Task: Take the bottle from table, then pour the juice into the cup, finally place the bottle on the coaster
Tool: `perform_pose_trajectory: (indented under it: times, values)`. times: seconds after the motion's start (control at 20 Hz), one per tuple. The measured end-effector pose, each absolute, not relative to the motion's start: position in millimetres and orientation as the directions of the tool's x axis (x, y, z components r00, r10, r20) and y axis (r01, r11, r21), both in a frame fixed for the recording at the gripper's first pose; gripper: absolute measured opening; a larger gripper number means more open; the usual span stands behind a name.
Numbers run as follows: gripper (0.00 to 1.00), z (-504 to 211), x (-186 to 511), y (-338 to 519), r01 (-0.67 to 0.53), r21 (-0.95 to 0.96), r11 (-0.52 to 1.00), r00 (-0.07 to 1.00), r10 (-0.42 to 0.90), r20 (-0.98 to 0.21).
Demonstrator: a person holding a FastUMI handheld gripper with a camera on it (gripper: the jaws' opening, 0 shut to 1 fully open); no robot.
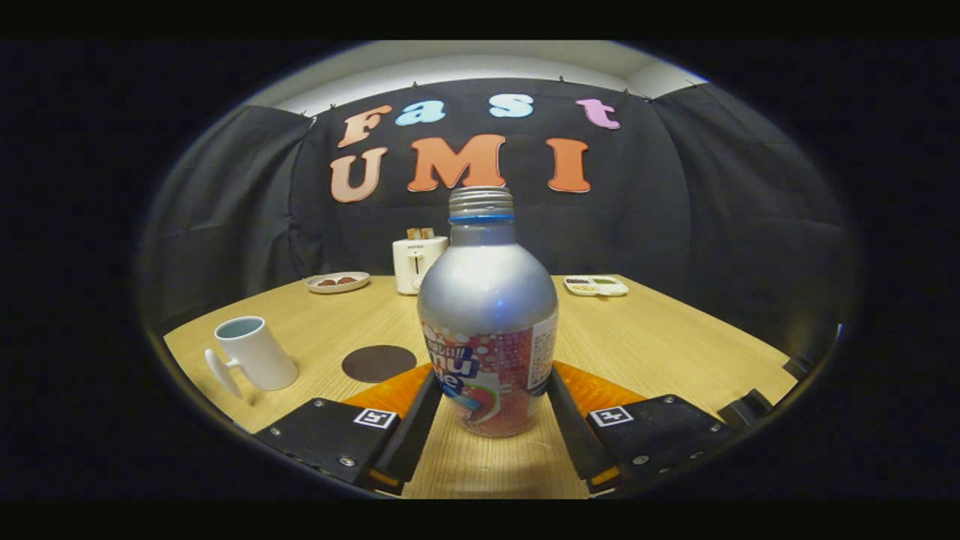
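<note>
The bottle point(487, 322) stands upright on the wooden table point(675, 337), uncapped, between the two fingers of the gripper point(489, 390). Each finger lies against one side of the bottle's labelled lower body. Beyond the fingers, to the left, a dark round coaster point(379, 363) lies flat on the table. A white cup point(253, 354) stands further left, handle toward the camera. At the far edge stand a white toaster point(417, 262), a plate point(337, 282) and a compartment tray point(596, 285).
</note>
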State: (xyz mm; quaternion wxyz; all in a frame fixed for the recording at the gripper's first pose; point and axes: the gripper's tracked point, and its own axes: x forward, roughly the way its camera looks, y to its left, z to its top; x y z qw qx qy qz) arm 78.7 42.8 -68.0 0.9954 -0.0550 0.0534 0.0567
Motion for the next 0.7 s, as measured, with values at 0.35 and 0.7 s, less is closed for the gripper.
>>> perform_pose_trajectory:
  times: [0.35, 0.7]
  values:
    - [0.78, -45.0, 74.1, 63.0, -0.086, -0.312, 0.946, 0.996, 0.075, -0.049]
    - [0.78, -34.5, 79.8, 125.1, -0.079, -0.611, 0.787, 0.995, 0.102, 0.002]
